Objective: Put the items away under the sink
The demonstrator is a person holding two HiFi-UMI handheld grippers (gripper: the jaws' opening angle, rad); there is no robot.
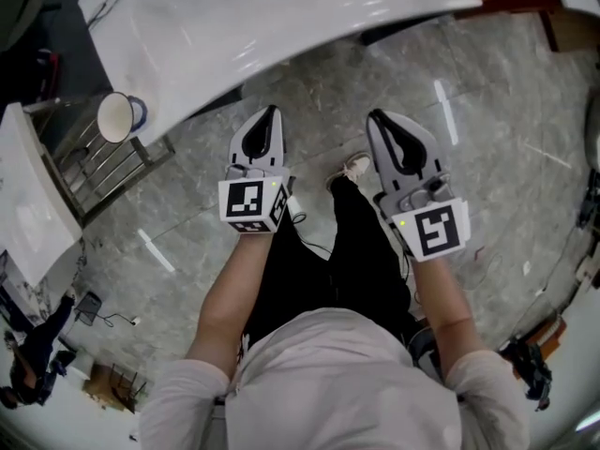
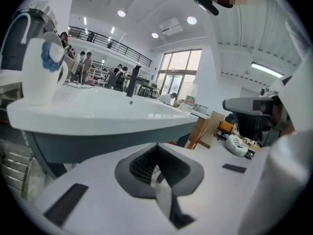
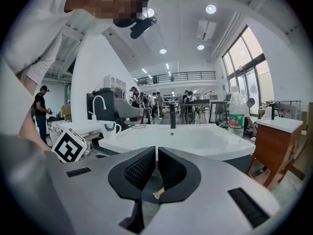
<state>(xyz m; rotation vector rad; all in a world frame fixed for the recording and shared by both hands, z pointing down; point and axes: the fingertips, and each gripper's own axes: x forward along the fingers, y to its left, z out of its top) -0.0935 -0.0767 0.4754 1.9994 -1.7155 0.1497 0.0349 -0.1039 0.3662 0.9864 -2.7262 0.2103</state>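
Note:
A white sink basin (image 1: 281,26) fills the top of the head view, above a grey marble floor. On its left corner stands a white mug with a blue mark (image 1: 116,116). My left gripper (image 1: 272,112) and my right gripper (image 1: 377,118) are held side by side just in front of the basin's edge, both shut with nothing between the jaws. In the left gripper view the shut left gripper (image 2: 157,148) points at the sink (image 2: 98,112), with the mug (image 2: 41,67) at far left. The right gripper (image 3: 156,152) faces the sink (image 3: 195,140) and its black tap (image 3: 172,117).
A metal rack (image 1: 103,162) stands below the sink's left end, beside a white counter (image 1: 28,204). A plastic bottle (image 3: 235,112) sits at the sink's right side, and a wooden cabinet (image 3: 279,141) stands further right. Several people stand in the hall behind.

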